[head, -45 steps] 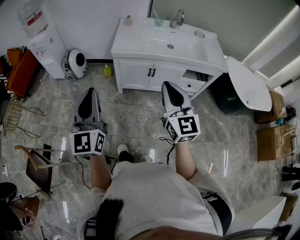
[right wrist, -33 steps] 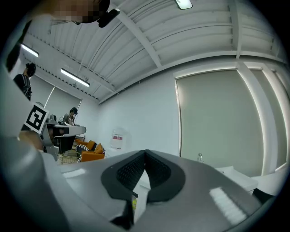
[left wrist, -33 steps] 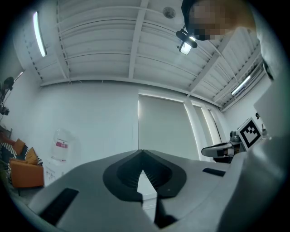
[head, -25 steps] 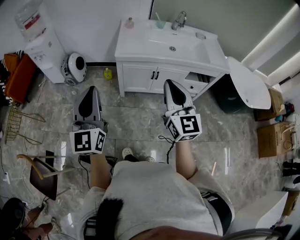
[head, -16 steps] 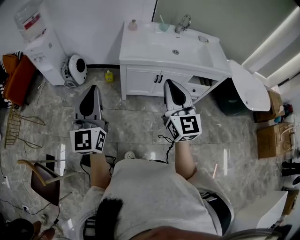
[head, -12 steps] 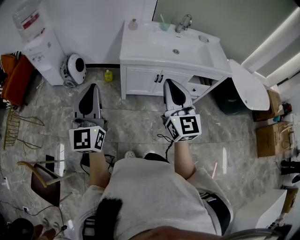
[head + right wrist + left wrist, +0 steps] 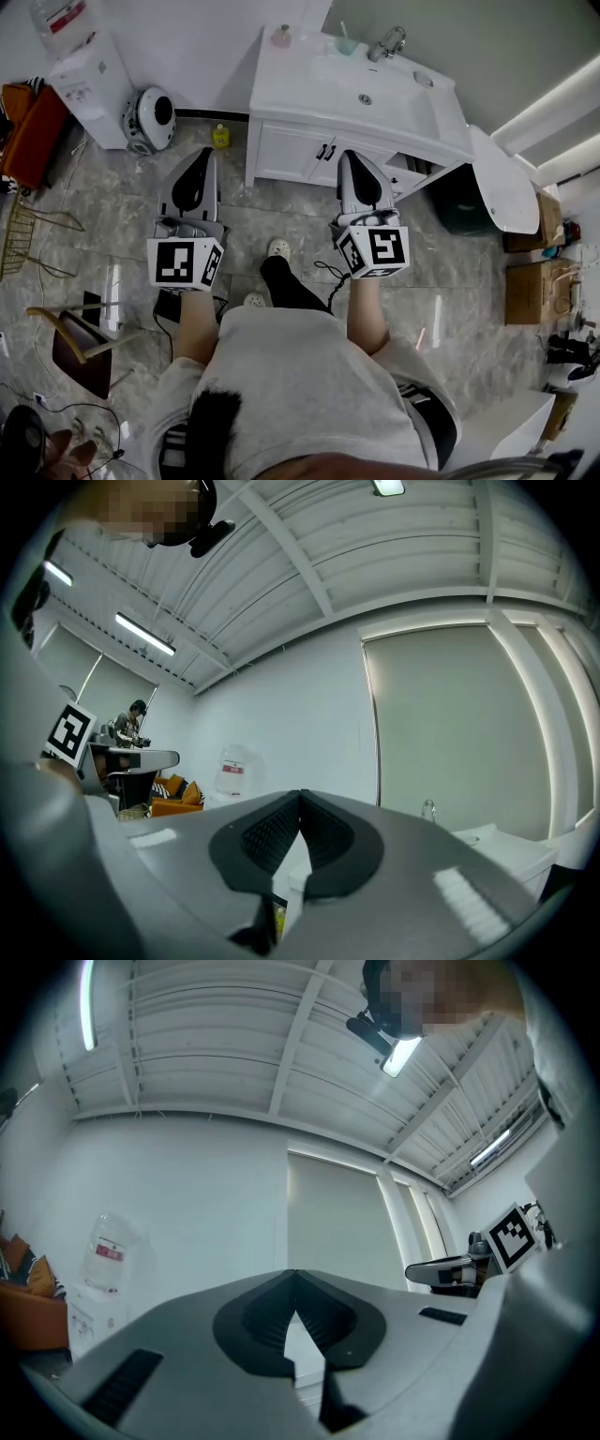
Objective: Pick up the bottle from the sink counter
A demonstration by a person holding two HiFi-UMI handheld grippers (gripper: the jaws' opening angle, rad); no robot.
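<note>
The left tongs [image 7: 203,153] and the right tongs [image 7: 350,156] are both closed, jaw tips meeting with nothing between them. Both are held over the floor [image 7: 272,220] in front of the white cabinet [image 7: 281,155]. The bottle [image 7: 280,36], small and apparently pink, stands upright at the rear left corner of the sink tabletop [image 7: 309,89], well apart from both tongs. A cup [image 7: 348,44] stands near the faucet [image 7: 387,42].

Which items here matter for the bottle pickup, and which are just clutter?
Job: bottle on the sink counter; left gripper, right gripper, both shut, empty.
Lying about: cup, yellow floor bottle, water dispenser, chair, cardboard boxes.
</note>
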